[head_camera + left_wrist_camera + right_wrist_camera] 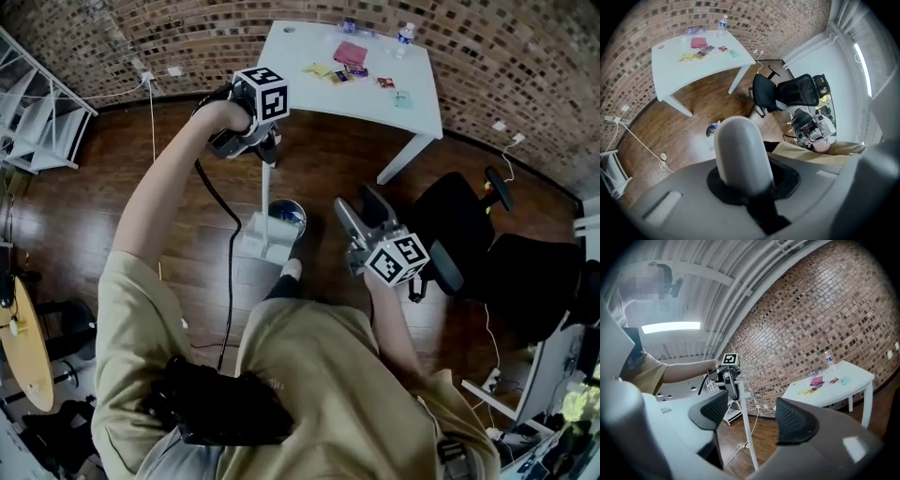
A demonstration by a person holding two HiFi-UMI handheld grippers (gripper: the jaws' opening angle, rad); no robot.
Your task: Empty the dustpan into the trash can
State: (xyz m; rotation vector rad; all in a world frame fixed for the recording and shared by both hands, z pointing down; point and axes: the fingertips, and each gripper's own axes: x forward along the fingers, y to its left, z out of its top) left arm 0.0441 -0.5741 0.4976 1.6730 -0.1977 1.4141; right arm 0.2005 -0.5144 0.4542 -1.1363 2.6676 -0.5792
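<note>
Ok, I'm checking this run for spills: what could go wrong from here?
The left gripper holds the dustpan only by the top of its handle, and the right gripper is open and off it, so the dustpan could swing and spill. The cable hangs close beside the dustpan and might snag it. The foot is near enough to knock it.

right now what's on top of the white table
On the white table: a flat pink item, a water bottle, a teal card and some small packets. Nothing covers them, but the packets are too small to identify.
</note>
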